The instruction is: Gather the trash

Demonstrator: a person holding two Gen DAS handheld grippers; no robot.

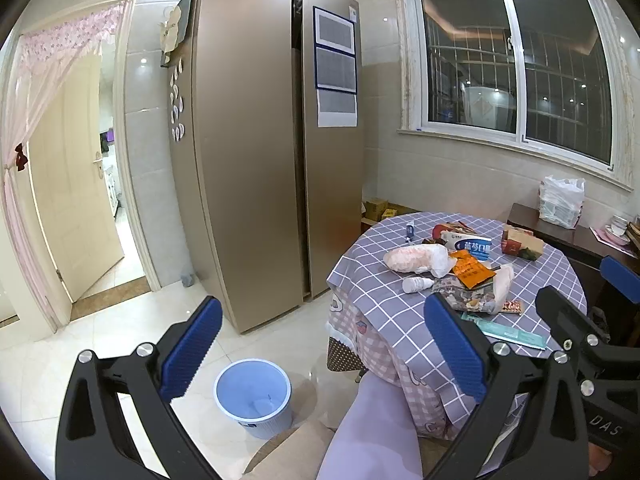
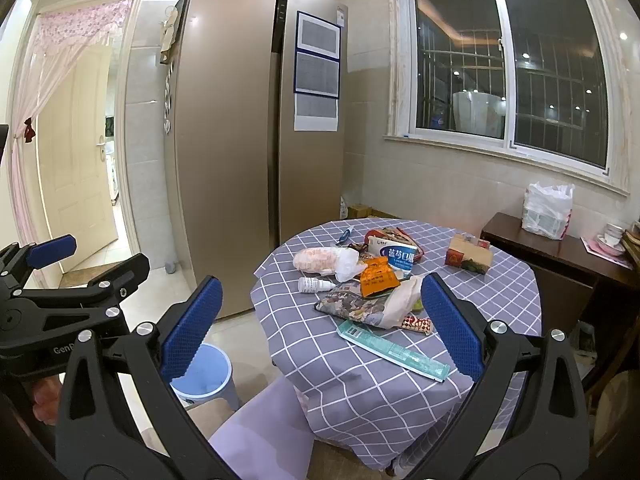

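Observation:
Trash lies on a round table with a purple checked cloth [image 2: 500, 304]: a crumpled white bag [image 2: 324, 259], an orange packet [image 2: 378, 276], a small white bottle [image 2: 314, 284], a patterned pouch [image 2: 352, 304], a blue-white box [image 2: 396, 256] and a long green package [image 2: 394, 350]. The same heap, with its orange packet [image 1: 472, 268], shows in the left wrist view. A light blue bin [image 1: 253, 396] stands on the floor left of the table; its rim [image 2: 208, 372] shows again. My left gripper [image 1: 324, 356] hangs open above the bin. My right gripper [image 2: 320, 328] is open, short of the heap.
A tall gold fridge [image 2: 240, 140] stands behind the table, an open doorway [image 1: 76, 184] with a pink curtain to its left. A dark sideboard [image 2: 560, 252] carries a white plastic bag [image 2: 546, 210]. A small carton [image 2: 470, 258] sits on the table. A chair back [image 2: 260, 432] is below me.

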